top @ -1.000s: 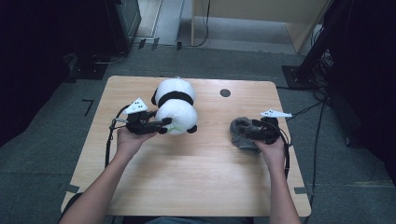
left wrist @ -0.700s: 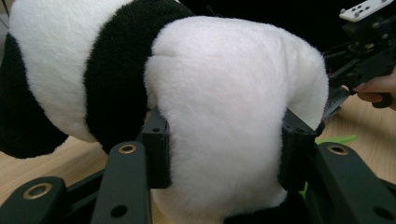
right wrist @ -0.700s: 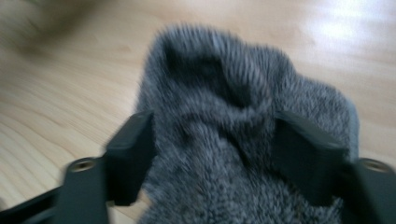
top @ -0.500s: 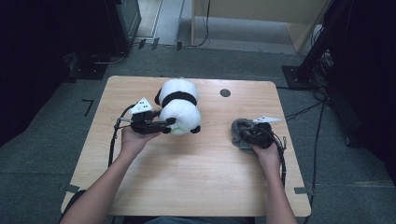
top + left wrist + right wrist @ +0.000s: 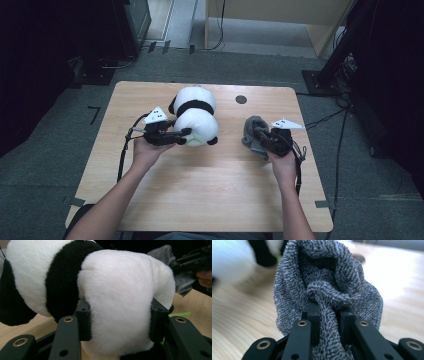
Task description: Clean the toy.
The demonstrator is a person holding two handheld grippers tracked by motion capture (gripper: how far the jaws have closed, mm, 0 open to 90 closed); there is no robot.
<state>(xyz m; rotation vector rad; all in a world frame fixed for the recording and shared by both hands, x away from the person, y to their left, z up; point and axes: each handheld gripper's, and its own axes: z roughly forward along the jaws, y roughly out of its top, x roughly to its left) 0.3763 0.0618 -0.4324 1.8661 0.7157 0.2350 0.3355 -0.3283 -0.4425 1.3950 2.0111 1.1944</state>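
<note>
A black-and-white panda plush [image 5: 195, 112] lies at the back middle of the wooden table [image 5: 210, 190]. My left gripper [image 5: 185, 132] comes at it from the left and is shut on its white head [image 5: 120, 290], a pad pressed into each side. To the right is a grey terry cloth [image 5: 252, 131], bunched up. My right gripper [image 5: 260, 135] has just been closing and now pinches a fold of the cloth [image 5: 324, 277] between its jaws [image 5: 329, 315].
A small black round hole [image 5: 241, 99] sits in the tabletop behind the cloth. A green tag [image 5: 180, 314] pokes out under the panda. Cables trail from both grippers. Dark floor, stands and cabinets ring the table.
The right gripper's jaws closed on the grey cloth and drew it up a little into a bunch. The left gripper and the panda stayed where they were.
</note>
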